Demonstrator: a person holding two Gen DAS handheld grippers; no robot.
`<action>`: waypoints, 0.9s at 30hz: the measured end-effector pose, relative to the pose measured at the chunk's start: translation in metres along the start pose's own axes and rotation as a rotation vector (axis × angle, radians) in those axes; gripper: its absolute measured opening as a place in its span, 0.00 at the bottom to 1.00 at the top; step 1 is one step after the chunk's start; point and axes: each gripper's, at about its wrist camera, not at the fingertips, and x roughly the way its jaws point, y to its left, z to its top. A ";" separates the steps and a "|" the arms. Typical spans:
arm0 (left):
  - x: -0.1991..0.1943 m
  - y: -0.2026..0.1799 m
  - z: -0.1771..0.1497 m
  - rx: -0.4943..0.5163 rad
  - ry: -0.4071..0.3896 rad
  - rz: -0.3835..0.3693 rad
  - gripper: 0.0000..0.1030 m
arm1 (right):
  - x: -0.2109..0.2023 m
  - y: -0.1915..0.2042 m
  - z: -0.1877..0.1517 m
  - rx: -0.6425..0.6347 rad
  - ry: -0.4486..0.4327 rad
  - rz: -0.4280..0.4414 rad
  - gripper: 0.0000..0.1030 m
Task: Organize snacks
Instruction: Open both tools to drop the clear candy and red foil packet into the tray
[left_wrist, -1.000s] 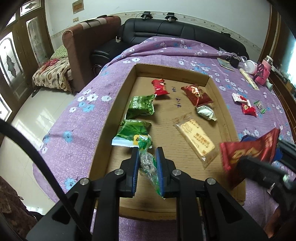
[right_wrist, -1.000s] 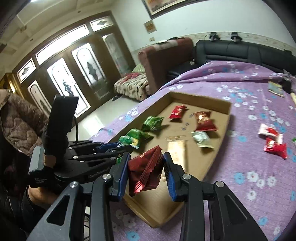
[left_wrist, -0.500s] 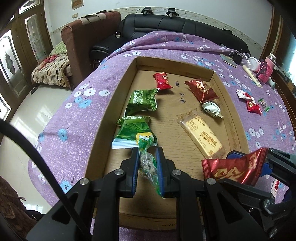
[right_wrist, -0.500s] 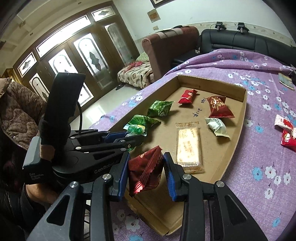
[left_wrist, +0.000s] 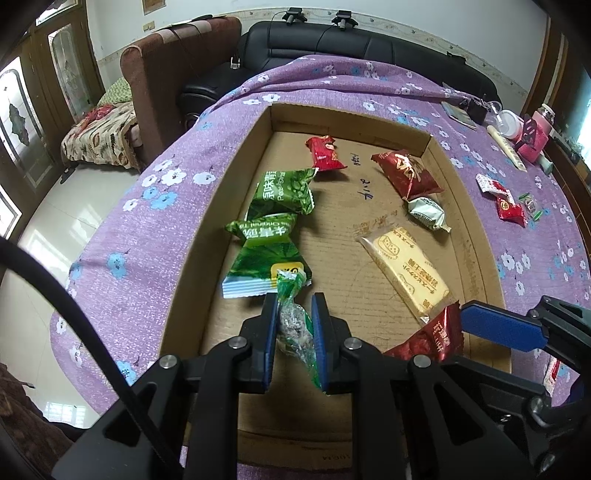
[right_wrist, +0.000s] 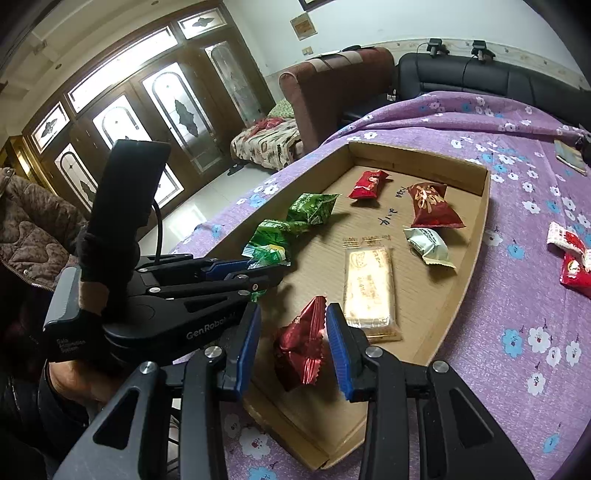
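Left tongs (left_wrist: 294, 325): mine, pinched tight on a green-ended clear snack packet (left_wrist: 293, 325), its long axis running along my fingers.
Right tongs (right_wrist: 291, 339): narrow, clamped on a dark red foil packet (right_wrist: 301, 343), crimped end up.
Where they go: both hang over the near end of the cardboard tray (left_wrist: 221, 206); bare floor lies straight below each.
Nearer neighbours: green packets (left_wrist: 273, 236) just ahead of my left, biscuit pack (right_wrist: 369, 288) just ahead of my right.
Hard to see: the tray's near corner hides behind my tongs; loose red sweets (right_wrist: 570, 254) on the purple cloth (right_wrist: 517, 295) are cut off.
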 end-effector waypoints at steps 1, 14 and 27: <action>0.002 0.000 0.000 -0.001 0.004 -0.002 0.19 | -0.001 0.000 0.000 0.001 -0.003 0.001 0.35; 0.009 -0.005 0.002 0.013 0.016 0.043 0.32 | -0.037 -0.015 -0.007 0.045 -0.073 -0.034 0.35; -0.013 -0.012 0.003 0.033 -0.041 0.074 0.69 | -0.100 -0.053 -0.026 0.144 -0.180 -0.141 0.36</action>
